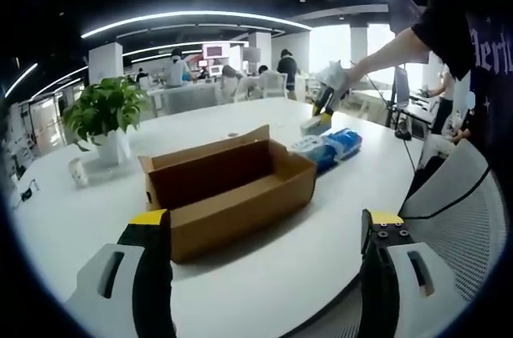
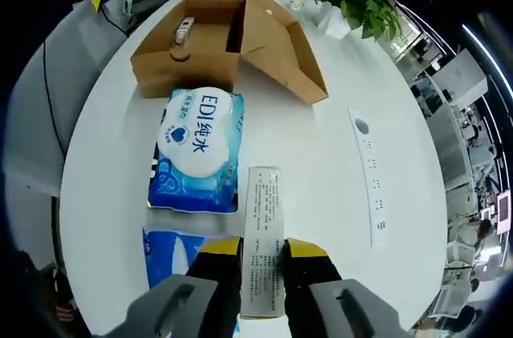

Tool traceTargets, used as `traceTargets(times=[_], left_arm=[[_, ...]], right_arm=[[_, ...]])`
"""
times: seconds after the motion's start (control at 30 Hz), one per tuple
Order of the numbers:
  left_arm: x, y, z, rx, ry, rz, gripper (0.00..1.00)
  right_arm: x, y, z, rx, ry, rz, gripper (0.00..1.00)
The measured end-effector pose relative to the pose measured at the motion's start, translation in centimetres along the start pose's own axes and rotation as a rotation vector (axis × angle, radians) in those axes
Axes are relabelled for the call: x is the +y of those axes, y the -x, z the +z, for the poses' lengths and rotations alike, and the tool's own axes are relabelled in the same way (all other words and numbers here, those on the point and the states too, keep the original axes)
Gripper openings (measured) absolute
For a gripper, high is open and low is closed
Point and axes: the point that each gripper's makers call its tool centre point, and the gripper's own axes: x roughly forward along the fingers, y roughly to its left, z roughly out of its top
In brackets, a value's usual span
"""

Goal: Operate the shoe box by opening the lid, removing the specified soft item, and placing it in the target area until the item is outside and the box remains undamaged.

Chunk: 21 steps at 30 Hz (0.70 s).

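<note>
1. I'm clamping the right gripper (image 2: 260,262) fingers on a thin white packet (image 2: 264,242) above the desk (image 2: 337,194), beside the wipes pack (image 2: 196,150).
2. Packet looks light and floppy; I'm holding its end.
3. Left gripper (image 1: 264,234) fingers spread, facing the open shoe box (image 1: 228,186).

black hand-held gripper (image 1: 264,234) fingers tipped yellow, white housings; person's dark sleeve (image 1: 449,22).

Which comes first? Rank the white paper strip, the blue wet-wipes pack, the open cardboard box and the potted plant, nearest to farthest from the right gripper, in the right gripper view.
1. White paper strip, between the right gripper jaws.
2. Blue wet-wipes pack, ahead, slightly left.
3. Open cardboard box, beyond the pack.
4. Potted plant, far table edge, upper right.
</note>
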Motion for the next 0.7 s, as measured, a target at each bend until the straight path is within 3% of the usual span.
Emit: traceTargets(times=[0.37,0.7], left_arm=[[0.2,0.0,0.1,-0.003,0.008,0.005,0.97],[0.3,0.0,0.2,-0.003,0.012,0.01,0.96]], right_arm=[[0.1,-0.7,-1.3,0.04,-0.003,0.023,0.15],[0.1,-1.1,-3.5,0.112,0.005,0.029,0.15]])
